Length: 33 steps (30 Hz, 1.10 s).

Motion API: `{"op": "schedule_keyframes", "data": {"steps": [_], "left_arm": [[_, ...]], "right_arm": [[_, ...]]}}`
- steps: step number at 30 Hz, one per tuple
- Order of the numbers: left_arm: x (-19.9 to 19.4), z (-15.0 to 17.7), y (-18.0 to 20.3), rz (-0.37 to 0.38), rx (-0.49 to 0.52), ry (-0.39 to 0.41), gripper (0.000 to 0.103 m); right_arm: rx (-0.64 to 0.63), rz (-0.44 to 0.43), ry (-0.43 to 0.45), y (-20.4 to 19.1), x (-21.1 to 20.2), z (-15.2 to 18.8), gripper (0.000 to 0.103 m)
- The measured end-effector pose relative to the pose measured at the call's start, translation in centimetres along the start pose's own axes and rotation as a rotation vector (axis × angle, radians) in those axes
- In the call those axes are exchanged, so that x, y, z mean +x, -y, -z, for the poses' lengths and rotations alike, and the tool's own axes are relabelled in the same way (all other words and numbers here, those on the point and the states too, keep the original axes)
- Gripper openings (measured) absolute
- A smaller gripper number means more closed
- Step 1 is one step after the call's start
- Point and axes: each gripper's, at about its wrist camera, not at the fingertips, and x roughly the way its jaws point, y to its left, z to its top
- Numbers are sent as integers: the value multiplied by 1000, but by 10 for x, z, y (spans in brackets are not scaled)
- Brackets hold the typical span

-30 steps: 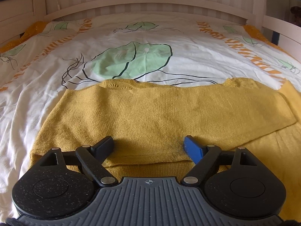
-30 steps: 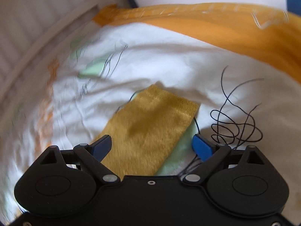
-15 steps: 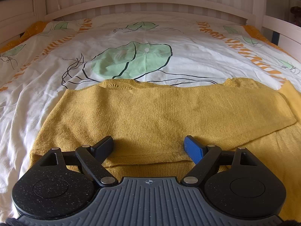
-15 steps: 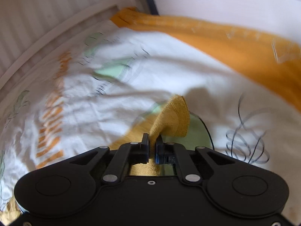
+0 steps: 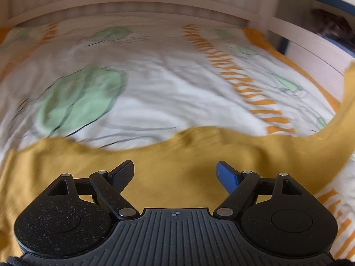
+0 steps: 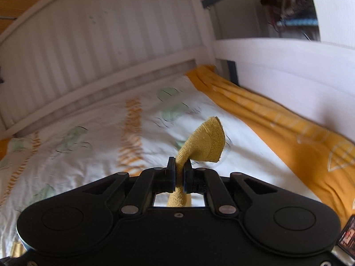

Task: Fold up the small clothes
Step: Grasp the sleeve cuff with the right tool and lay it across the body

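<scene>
My right gripper (image 6: 179,173), which closed on the sweater's sleeve (image 6: 205,140), has lifted it off the bedsheet (image 6: 84,155); my left gripper (image 5: 175,173) has swung toward 1 o'clock.

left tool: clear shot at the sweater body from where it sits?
Probably yes. The left tool is open, its fingers spread just above the yellow sweater, which lies on the bedsheet with nothing between. The right tool grips only the sleeve end, lifted off to the side.
</scene>
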Motion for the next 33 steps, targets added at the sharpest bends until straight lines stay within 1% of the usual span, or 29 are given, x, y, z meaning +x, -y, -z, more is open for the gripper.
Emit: {"op": "schedule_keyframes", "data": {"steps": [3, 7, 8, 9, 11, 12, 13, 15, 16, 17, 19, 20, 21, 22, 23, 24, 25, 26, 27, 28, 31, 33], "left_arm": [[20, -4, 25, 6, 32, -20, 80], [49, 7, 46, 1, 57, -83, 80], [60, 10, 48, -8, 64, -116, 80], [67, 13, 52, -33, 81, -128, 81], [70, 19, 62, -70, 160, -83, 82], [69, 20, 66, -83, 193, -75, 82], [70, 21, 68, -88, 204, -71, 82], [67, 16, 68, -83, 192, -83, 81], [63, 13, 66, -77, 177, -76, 79], [56, 10, 64, -66, 151, -41, 75], [43, 8, 62, -50, 101, 40, 75], [41, 7, 63, -42, 94, 62, 75], [44, 6, 65, -38, 103, 51, 75], [53, 5, 69, -36, 122, 15, 75], [65, 7, 73, -33, 151, -51, 75], [77, 11, 77, -30, 186, -114, 78], [77, 15, 80, -32, 217, -81, 78], [76, 15, 79, -22, 238, -68, 78], [74, 12, 75, -5, 226, -80, 78], [71, 9, 69, 23, 191, -89, 78], [57, 0, 38, 140, 51, -120, 77], [46, -3, 12, 204, -40, -130, 77]], "right_arm": [[-12, -32, 11, -11, -8, -2, 12], [-21, -59, 2, -18, -10, 3, 12], [-20, -65, -4, -21, -10, 6, 12], [-21, -70, -12, -22, -12, 8, 12], [-25, -77, -28, -25, -12, 12, 12], [-26, -81, -35, -26, -11, 14, 12], [-28, -86, -43, -27, -11, 16, 12], [-30, -91, -55, -30, -8, 20, 12], [-28, -93, -60, -32, -7, 21, 12], [-24, -98, -64, -33, -7, 23, 12], [-20, -105, -70, -35, -6, 25, 12], [-22, -107, -72, -36, -6, 26, 12], [-22, -110, -74, -37, -5, 27, 12], [-20, -114, -75, -38, -6, 28, 12], [-17, -119, -77, -38, -6, 29, 12], [-16, -124, -80, -39, -6, 30, 12], [-16, -127, -83, -41, -7, 32, 12], [-16, -130, -85, -43, -7, 33, 12], [-16, -134, -88, -45, -8, 34, 12], [-18, -141, -90, -48, -8, 35, 12], [-34, -159, -87, -62, -10, 36, 12], [-41, -181, -84, -73, -12, 36, 12]]}}
